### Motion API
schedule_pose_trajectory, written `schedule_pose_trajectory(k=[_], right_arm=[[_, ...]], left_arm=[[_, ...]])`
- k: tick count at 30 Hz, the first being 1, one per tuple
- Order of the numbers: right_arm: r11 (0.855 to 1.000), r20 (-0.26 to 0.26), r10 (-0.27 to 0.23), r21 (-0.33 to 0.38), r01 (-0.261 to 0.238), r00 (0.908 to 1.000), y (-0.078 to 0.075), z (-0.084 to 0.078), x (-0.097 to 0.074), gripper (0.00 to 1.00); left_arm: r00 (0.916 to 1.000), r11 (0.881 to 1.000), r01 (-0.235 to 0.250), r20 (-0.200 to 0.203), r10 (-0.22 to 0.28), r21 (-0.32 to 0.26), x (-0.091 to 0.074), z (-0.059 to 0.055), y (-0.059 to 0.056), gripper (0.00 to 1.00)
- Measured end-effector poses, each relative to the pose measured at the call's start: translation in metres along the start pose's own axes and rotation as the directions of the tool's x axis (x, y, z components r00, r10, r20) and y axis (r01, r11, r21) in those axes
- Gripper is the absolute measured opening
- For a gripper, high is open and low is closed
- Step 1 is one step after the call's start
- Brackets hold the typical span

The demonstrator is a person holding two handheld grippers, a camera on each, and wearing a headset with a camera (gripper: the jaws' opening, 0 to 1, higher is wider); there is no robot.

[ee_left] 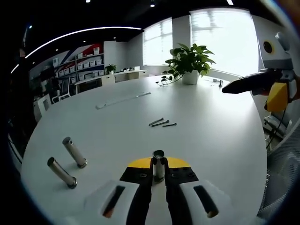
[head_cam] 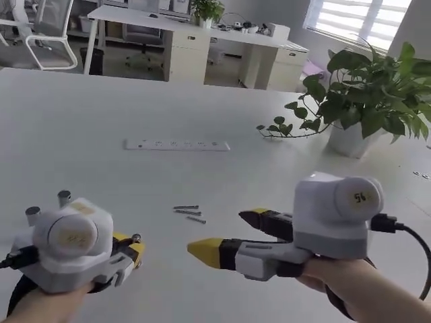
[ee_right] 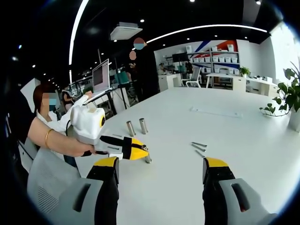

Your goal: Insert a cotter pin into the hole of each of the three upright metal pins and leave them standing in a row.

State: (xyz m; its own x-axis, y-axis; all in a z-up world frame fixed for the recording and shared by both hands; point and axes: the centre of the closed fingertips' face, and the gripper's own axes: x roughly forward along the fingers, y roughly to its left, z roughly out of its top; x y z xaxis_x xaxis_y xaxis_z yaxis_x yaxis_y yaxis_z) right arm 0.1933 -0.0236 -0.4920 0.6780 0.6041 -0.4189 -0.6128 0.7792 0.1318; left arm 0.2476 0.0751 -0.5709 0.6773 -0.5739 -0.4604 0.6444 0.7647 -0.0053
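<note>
Steel pin (ee_left: pixel 159 164), short upright cylinder, clamped in my left tongs (ee_left: pixel 159 176). Right tongs (ee_right: pixel 164 165), label "56", gape wide, empty. Three cotter pins (ee_left: pixel 162 123) loose nearby.

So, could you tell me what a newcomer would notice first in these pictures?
Most likely the white-and-yellow left gripper, low in the head view and shut on one upright metal pin, with the right gripper beside it, open above the white table. Next come three cotter pins lying loose just beyond them, two more metal pins standing at the far left, and a leafy potted plant at the table's right.
</note>
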Motion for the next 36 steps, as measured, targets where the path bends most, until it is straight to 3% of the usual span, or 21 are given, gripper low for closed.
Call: schedule_pose_trajectory(k=[14, 28, 36], right_arm=[[1.0, -0.002, -0.001, 0.001, 0.001, 1.0, -0.003, 0.0, 0.001, 0.71], [1.0, -0.008, -0.002, 0.002, 0.002, 1.0, -0.007, 0.0, 0.0, 0.7], [1.0, -0.021, 0.008, 0.001, -0.008, 0.9998, -0.012, 0.004, 0.003, 0.58]], left_arm=[[0.9999, 1.0, -0.014, 0.005, 0.014, -0.024, 0.001, 0.002, 0.0, 0.08], [0.9997, 0.999, 0.005, 0.025, -0.004, -0.031, -0.003, 0.005, -0.004, 0.16], [0.9986, 0.998, 0.034, 0.043, -0.032, -0.05, -0.016, 0.007, -0.006, 0.3]])
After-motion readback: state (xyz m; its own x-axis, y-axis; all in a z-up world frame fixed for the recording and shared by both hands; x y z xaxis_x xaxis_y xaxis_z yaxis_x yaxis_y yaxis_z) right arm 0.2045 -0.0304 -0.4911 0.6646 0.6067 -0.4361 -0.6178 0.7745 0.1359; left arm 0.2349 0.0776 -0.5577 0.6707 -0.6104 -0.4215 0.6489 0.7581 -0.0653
